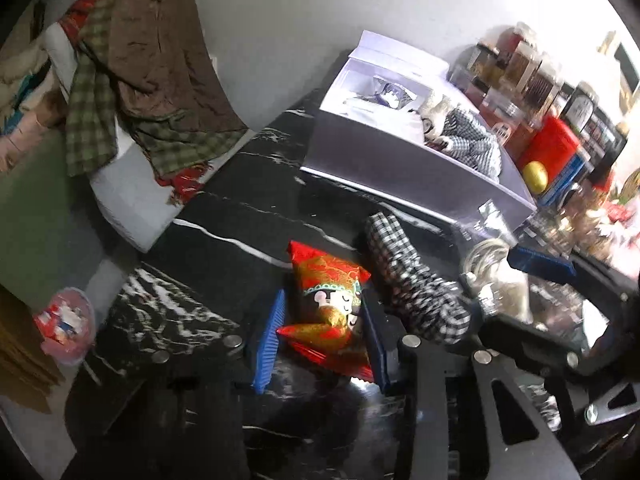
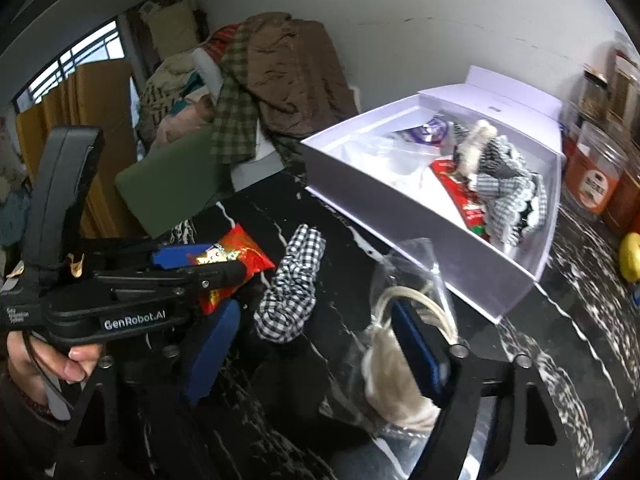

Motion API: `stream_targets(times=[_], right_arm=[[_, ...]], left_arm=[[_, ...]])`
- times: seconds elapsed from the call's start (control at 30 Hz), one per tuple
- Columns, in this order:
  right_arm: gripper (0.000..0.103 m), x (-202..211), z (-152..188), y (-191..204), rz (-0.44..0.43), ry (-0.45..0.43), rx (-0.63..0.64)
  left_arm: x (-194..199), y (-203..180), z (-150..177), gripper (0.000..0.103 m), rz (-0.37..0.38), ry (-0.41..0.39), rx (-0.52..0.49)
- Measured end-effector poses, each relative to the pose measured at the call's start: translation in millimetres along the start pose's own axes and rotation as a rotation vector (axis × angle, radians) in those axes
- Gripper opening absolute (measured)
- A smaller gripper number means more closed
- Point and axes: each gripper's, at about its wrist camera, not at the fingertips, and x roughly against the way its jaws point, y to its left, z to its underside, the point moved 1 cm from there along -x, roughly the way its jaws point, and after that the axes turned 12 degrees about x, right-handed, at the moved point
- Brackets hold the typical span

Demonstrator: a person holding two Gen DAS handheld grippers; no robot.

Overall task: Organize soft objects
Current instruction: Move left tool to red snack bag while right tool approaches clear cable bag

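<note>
My left gripper [image 1: 320, 340] has its blue pads on both sides of a red and gold cartoon pouch [image 1: 330, 304] on the black marble table [image 1: 240, 208]; the same pouch shows in the right wrist view [image 2: 240, 256]. A black-and-white checked cloth [image 1: 412, 280] lies just right of it, also seen from the right wrist [image 2: 292, 288]. My right gripper [image 2: 320, 352] is open around a clear plastic bag with a cream soft item [image 2: 396, 372]. A white box [image 2: 480, 264] behind holds checked cloths [image 2: 508, 196] and a red packet [image 2: 460, 192].
Jars and tins [image 1: 540, 92] line the wall at the right, with a yellow ball [image 1: 535, 176]. A chair piled with brown and green checked clothes [image 1: 152, 80] stands beyond the table's left end. A pink bag [image 1: 66, 326] lies on the floor.
</note>
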Motion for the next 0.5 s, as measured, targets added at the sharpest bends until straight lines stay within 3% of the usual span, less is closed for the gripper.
stream_targets(times=[0.27,0.33,0.5], right_arm=[[0.058,-32,-8,2,-0.093,0.051,-0.013],[0.049,-41,-9,-1,-0.097,0.074,-0.026],[0.046,-50,-9,-3,-0.091,0.085,-0.046]], left_arm=[[8,12,3,0.038,-0.026,0.026,-0.02],[7,14,5,0.038,-0.022,0.04,-0.027],[5,14,5,0.038,-0.032,0.04,-0.024]])
